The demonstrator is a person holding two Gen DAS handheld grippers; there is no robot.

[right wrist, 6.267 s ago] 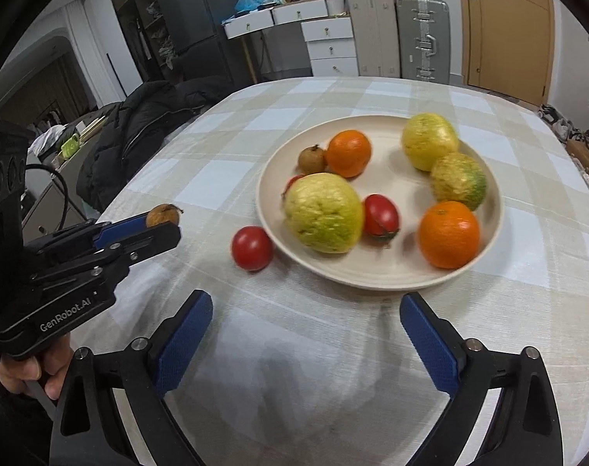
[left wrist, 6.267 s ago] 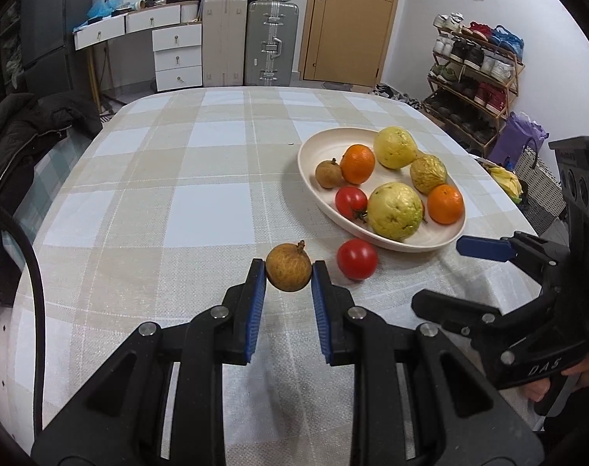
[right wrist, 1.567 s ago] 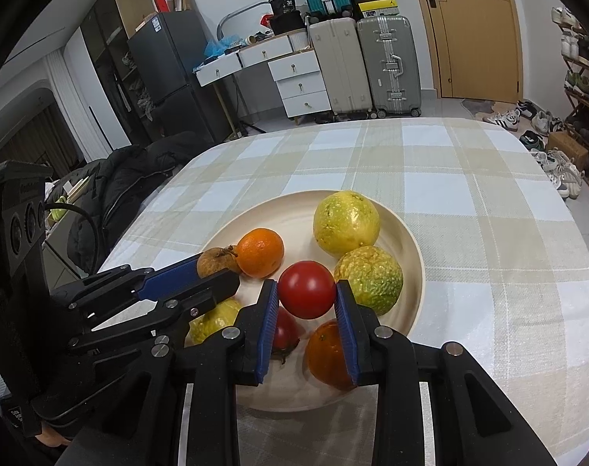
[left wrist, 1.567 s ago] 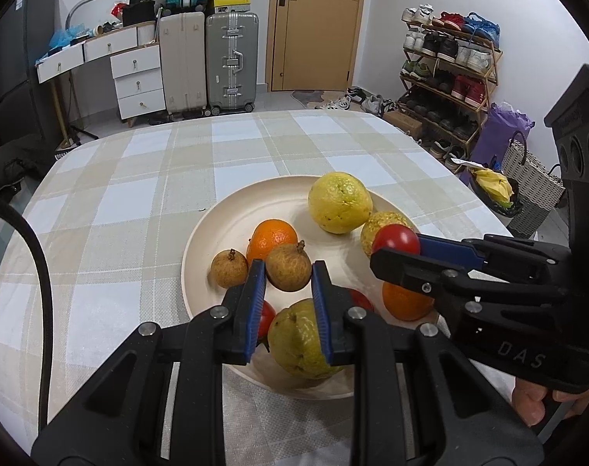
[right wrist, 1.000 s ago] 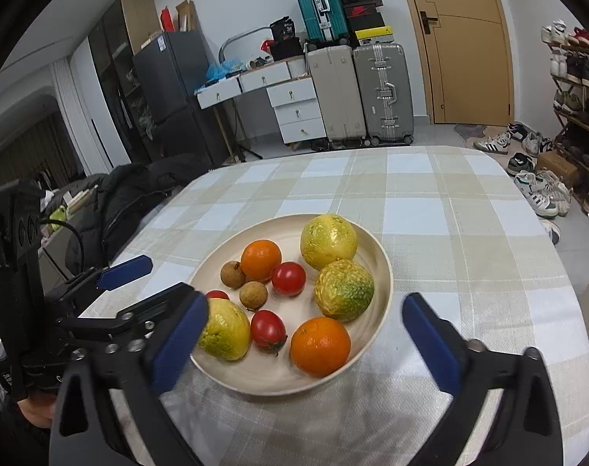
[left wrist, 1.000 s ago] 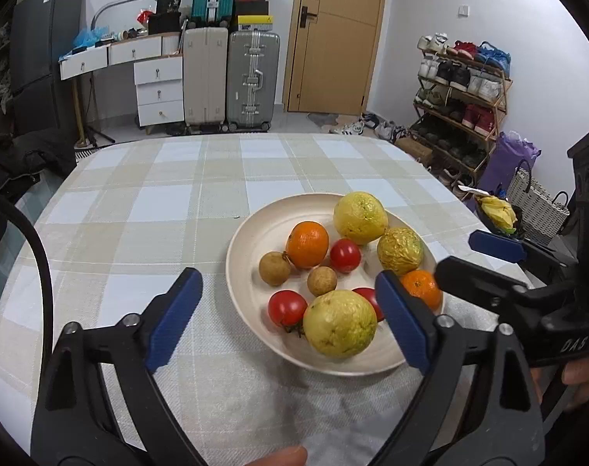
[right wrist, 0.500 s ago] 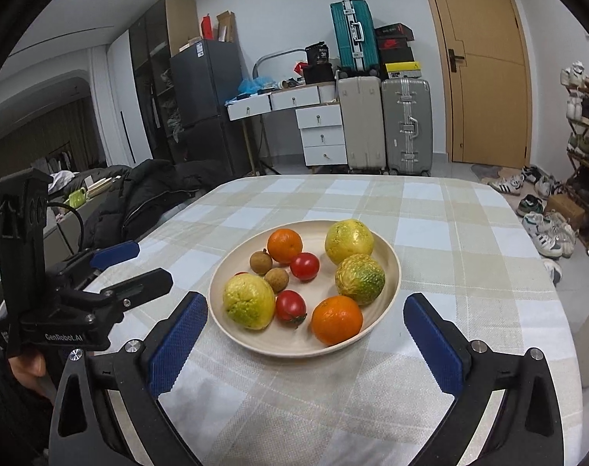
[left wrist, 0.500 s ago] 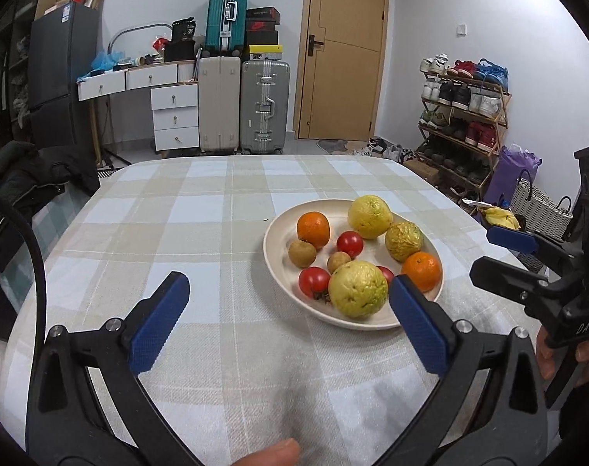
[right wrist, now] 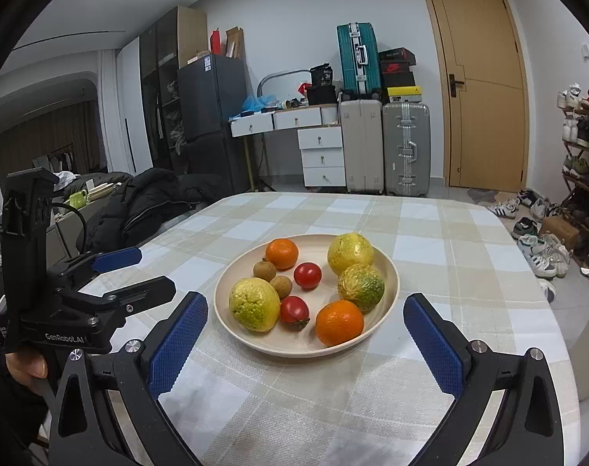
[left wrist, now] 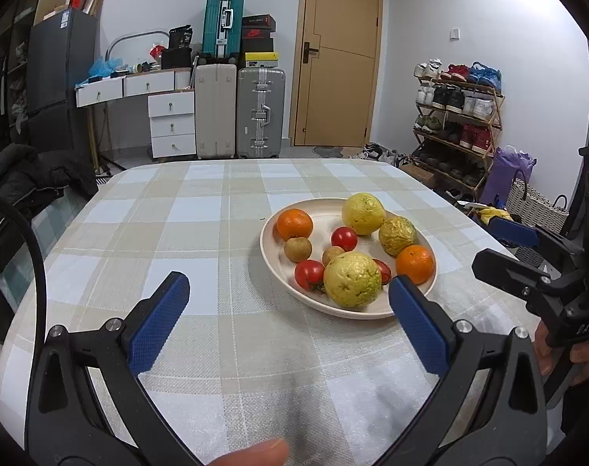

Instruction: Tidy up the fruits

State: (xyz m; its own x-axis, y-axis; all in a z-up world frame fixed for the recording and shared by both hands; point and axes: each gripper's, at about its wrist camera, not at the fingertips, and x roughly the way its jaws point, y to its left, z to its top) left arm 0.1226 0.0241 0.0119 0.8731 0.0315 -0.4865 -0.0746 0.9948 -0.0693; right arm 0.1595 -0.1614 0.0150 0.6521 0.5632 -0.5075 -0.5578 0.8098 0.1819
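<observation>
On the surface (left wrist: pixel 224 349): the plate (right wrist: pixel 387 291) holds every fruit in view; none lies on the cloth.
Left tool (left wrist: pixel 290 320): released, jaws wide, nothing between them, short of the plate.
Right tool (right wrist: pixel 306 341): released, empty, near the plate's front rim.
Risk, crowding: the large guava (right wrist: pixel 254 309) sits by the rim; a nudge could roll it out.
Risk, small fruit: a tomato (right wrist: pixel 294 310) could slip if regripped.

I've dropped the small brown longan (left wrist: pixel 332 255) and the round red tomato (left wrist: pixel 344 238) into the cream plate (left wrist: pixel 273 256), then opened both grippers and drawn them back.
</observation>
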